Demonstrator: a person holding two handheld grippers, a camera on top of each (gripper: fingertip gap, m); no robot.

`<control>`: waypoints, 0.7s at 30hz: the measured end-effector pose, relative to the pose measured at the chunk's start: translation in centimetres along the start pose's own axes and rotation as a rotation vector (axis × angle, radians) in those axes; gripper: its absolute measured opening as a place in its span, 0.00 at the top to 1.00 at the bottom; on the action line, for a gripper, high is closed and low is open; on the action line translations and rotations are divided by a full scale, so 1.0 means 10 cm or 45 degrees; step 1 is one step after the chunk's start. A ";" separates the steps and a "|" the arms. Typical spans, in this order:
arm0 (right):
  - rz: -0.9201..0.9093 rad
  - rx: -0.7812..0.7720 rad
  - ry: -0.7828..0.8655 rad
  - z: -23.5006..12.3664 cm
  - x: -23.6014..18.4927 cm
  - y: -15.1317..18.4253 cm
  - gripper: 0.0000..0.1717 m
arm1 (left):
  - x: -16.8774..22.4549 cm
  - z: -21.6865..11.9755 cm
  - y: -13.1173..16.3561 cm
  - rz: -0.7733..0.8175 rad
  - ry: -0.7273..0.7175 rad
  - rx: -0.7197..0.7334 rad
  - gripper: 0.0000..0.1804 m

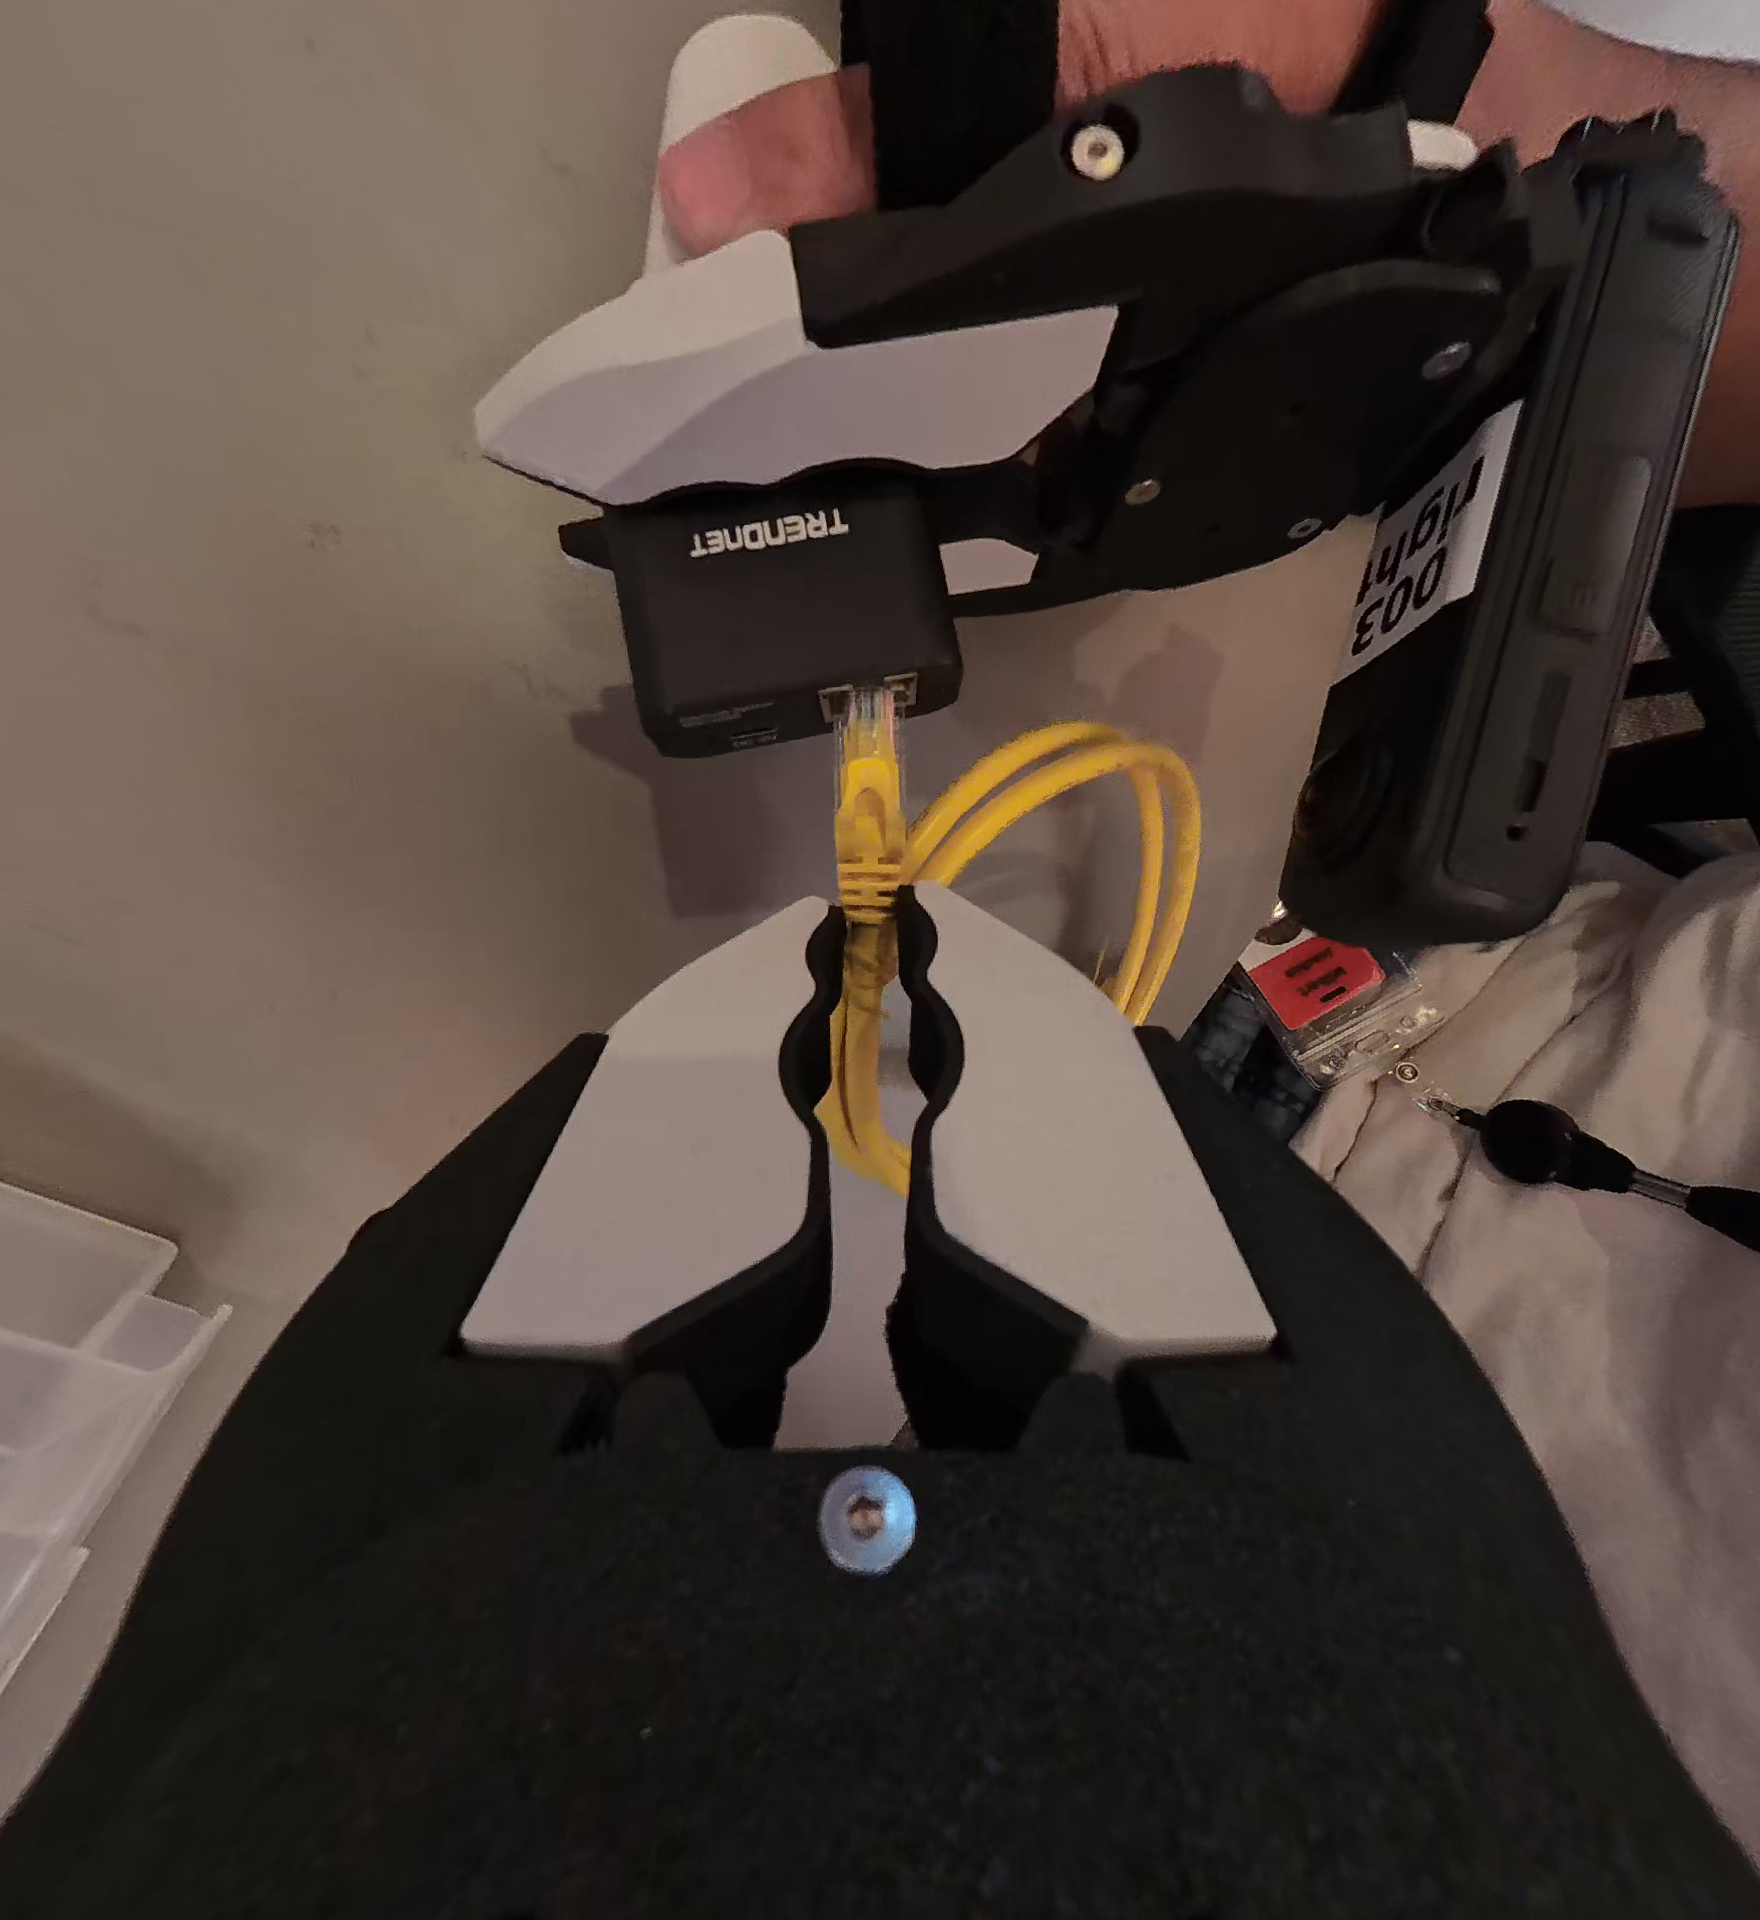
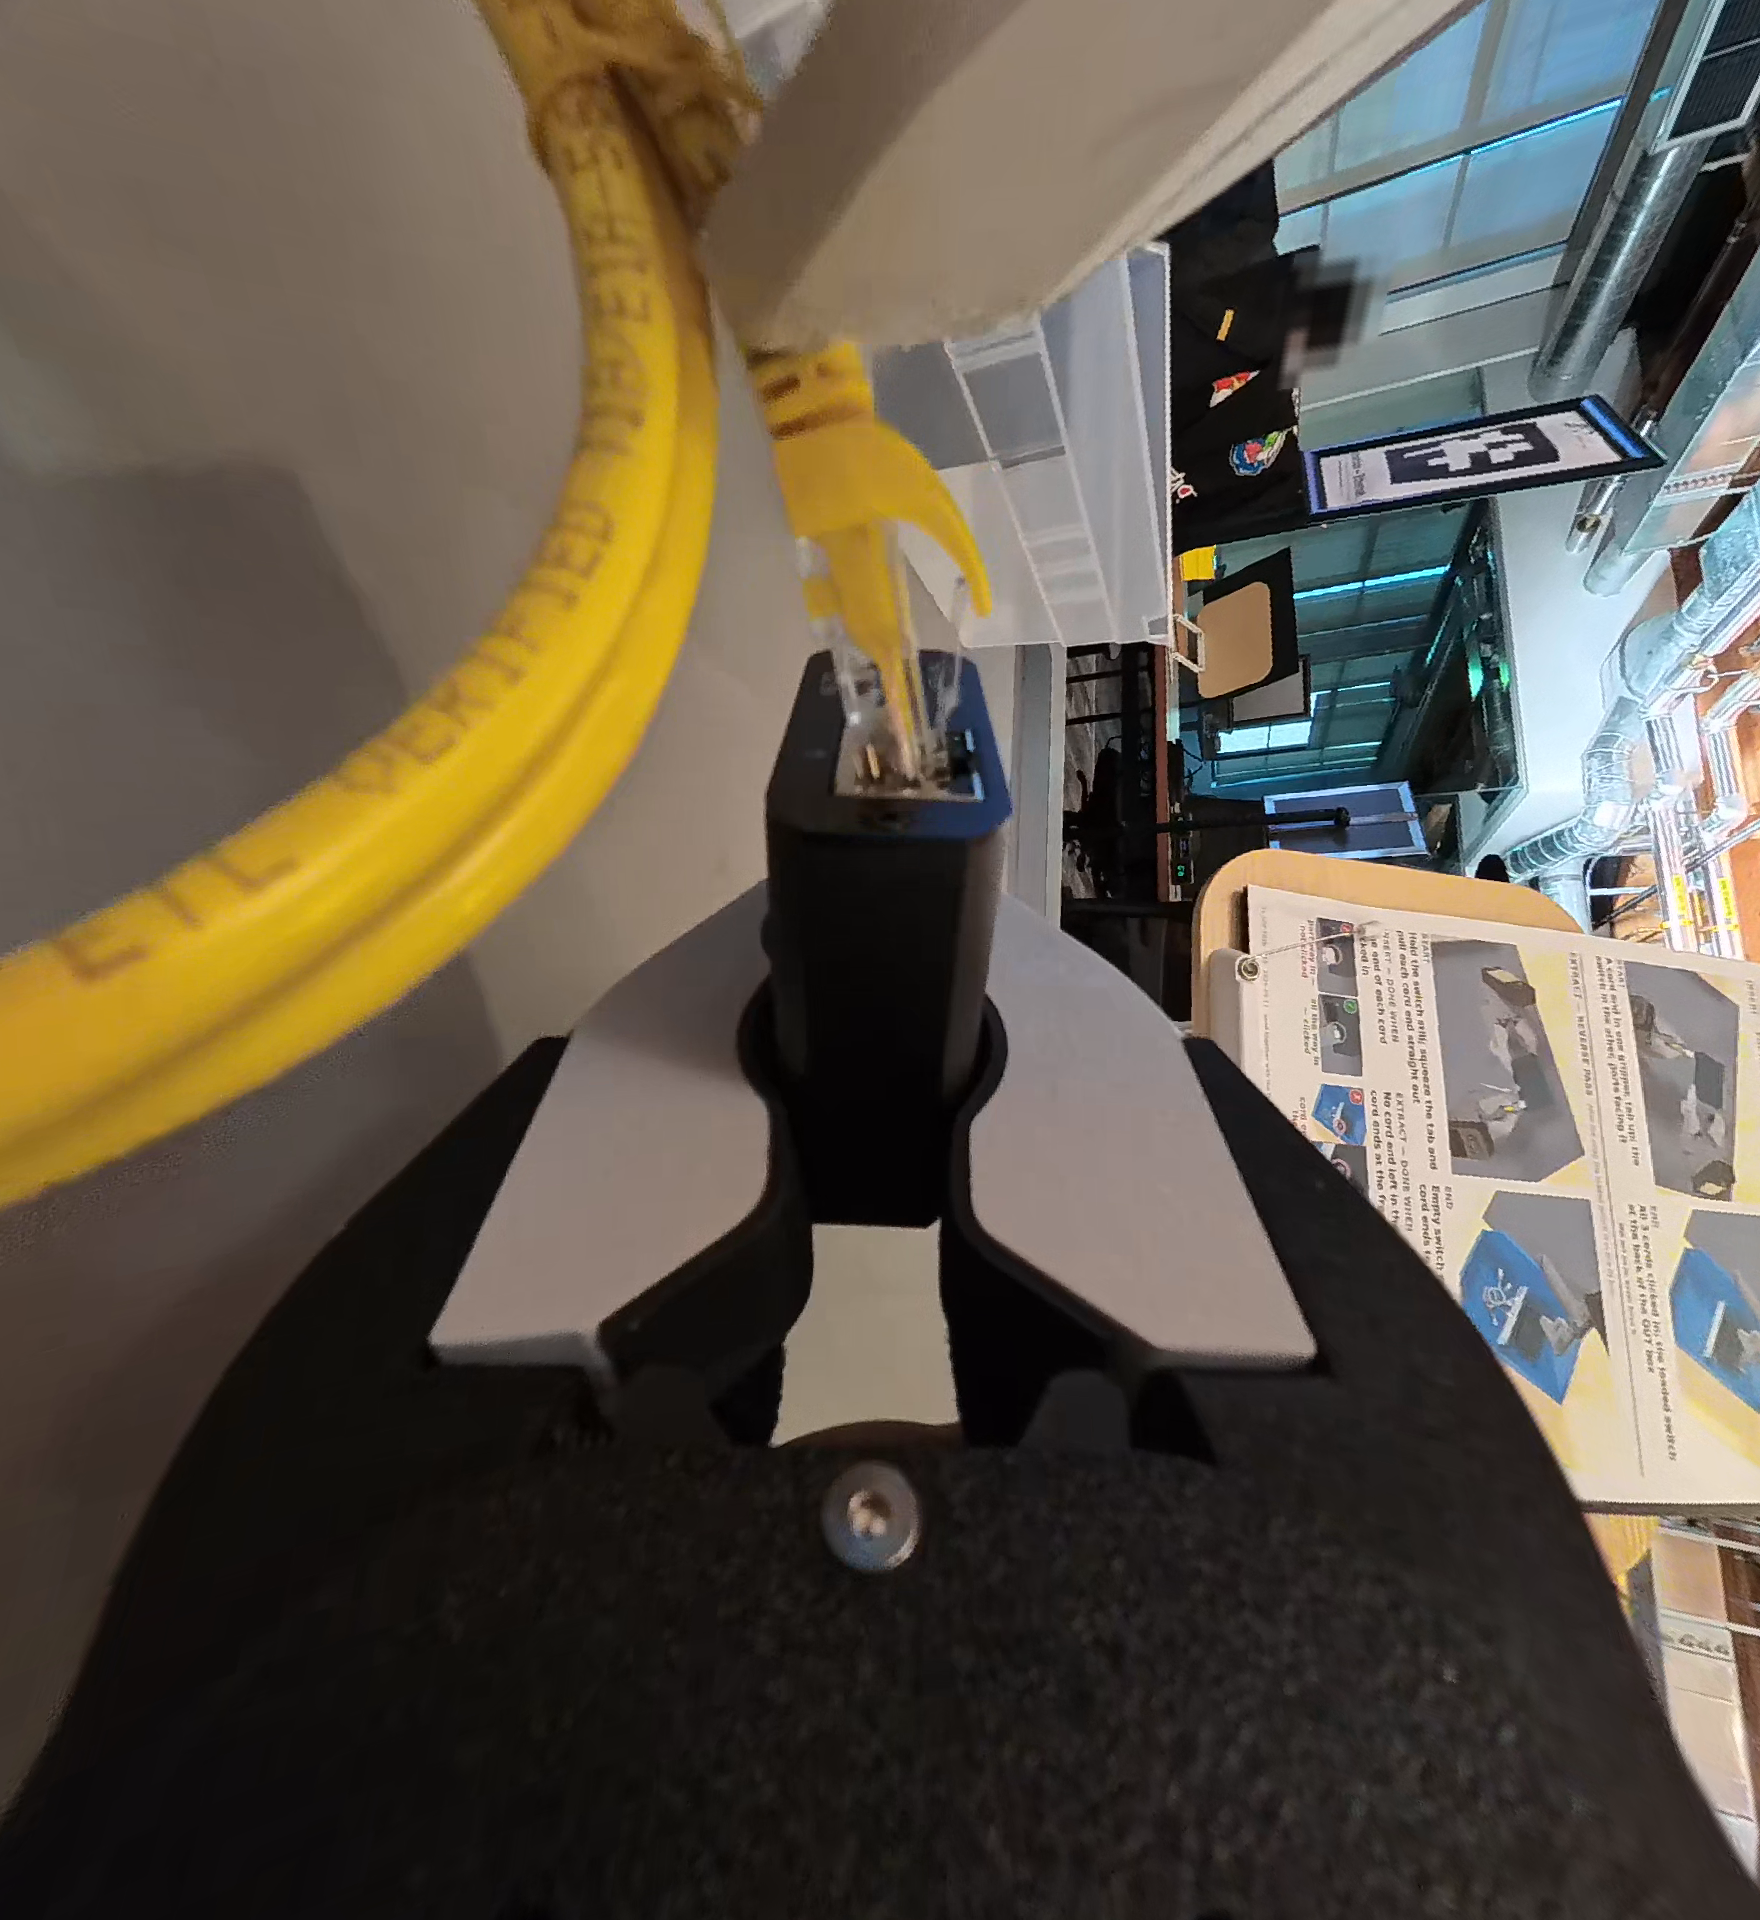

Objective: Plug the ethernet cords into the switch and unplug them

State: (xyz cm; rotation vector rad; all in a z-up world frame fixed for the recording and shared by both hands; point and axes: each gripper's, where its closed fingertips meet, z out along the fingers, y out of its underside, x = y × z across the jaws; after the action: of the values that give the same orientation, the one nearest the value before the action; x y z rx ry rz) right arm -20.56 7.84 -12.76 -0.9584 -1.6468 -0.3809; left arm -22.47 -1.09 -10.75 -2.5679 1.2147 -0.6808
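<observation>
Left wrist view first: the left hand-held gripper [image 1: 871,909] is pinching the yellow ethernet cord [image 1: 1156,831] right behind its boot, both dark pads [image 1: 822,940] pressed on the strain relief, the slack looping away to the right. The clear plug [image 1: 865,727] on the cord's end has its nose at a port on the face of the black switch [image 1: 788,618]. The switch hangs in mid-air, clamped from above by the right hand-held gripper [image 1: 751,457], with a person's hand [image 1: 751,156] behind it. Clear plastic bins [image 1: 34,1340] sit low at the left.

Over to the right wrist view: the right hand-held gripper [image 2: 881,997] is clenched on the body of the switch [image 2: 881,914], pads tight on both flanks, port face pointing away from the camera. The plug [image 2: 886,665] stands at the port mouth, much of its clear body outside the port, latch tab flared out to the right. The cord [image 2: 502,727] sweeps past on the left; an instruction sheet [image 2: 1541,1174] hangs at the right.

My read: this is mid-insertion or mid-extraction, and which one cannot be told from here. If going in, the next move calls for a straight push along the port axis until the tab latches, switch held steady. If coming out, the tab needs squeezing first.
</observation>
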 end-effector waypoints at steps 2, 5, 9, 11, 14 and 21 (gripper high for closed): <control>-0.013 -0.008 0.005 0.00 0.01 0.01 0.86 | 0.00 -0.02 -0.02 -0.006 0.006 0.014 0.95; -0.024 -0.025 -0.002 0.01 -0.02 0.03 0.86 | 0.02 -0.02 -0.04 -0.005 0.026 0.026 0.95; -0.029 -0.058 -0.009 0.04 -0.05 0.06 0.86 | 0.02 -0.02 -0.10 0.005 0.010 0.058 0.95; 0.033 -0.032 -0.018 0.03 -0.04 0.06 0.86 | 0.00 0.00 -0.12 0.016 -0.024 0.075 0.95; 0.022 -0.059 -0.002 0.03 -0.01 0.10 0.86 | -0.02 0.01 -0.15 0.016 -0.052 0.111 0.95; 0.061 -0.074 -0.018 0.04 -0.03 0.12 0.86 | 0.00 0.03 -0.18 -0.079 -0.007 0.217 0.95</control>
State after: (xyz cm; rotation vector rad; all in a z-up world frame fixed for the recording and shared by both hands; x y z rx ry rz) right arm -19.90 8.80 -13.46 -1.0439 -1.6299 -0.3921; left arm -21.09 0.07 -10.27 -2.4731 1.0313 -0.7548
